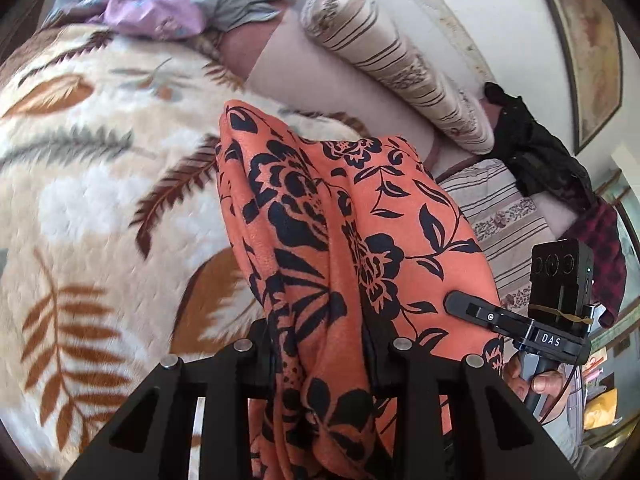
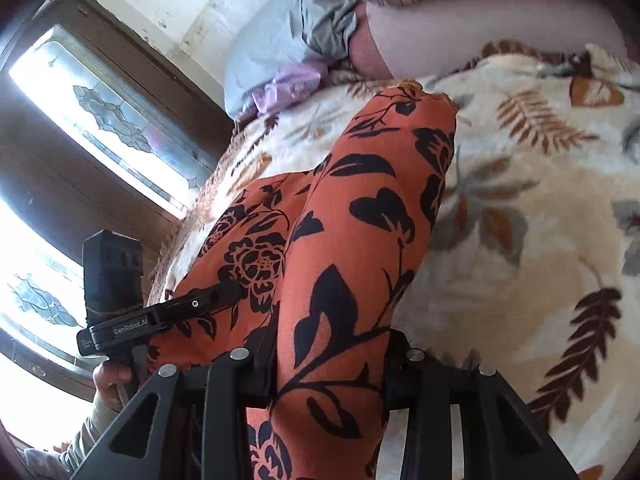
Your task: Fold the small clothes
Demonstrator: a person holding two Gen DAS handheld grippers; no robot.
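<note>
An orange garment with a black flower print hangs lifted above the bed. My left gripper is shut on one part of its edge, with cloth bunched between the fingers. My right gripper is shut on another part of the same orange garment. In the left wrist view the right gripper pinches the cloth at the right. In the right wrist view the left gripper pinches it at the left. The garment's lower end trails toward the blanket.
A cream blanket with a brown leaf print covers the bed. A striped bolster, grey-blue and purple cloths and dark clothes lie at the head. A window with a wooden frame stands beside the bed.
</note>
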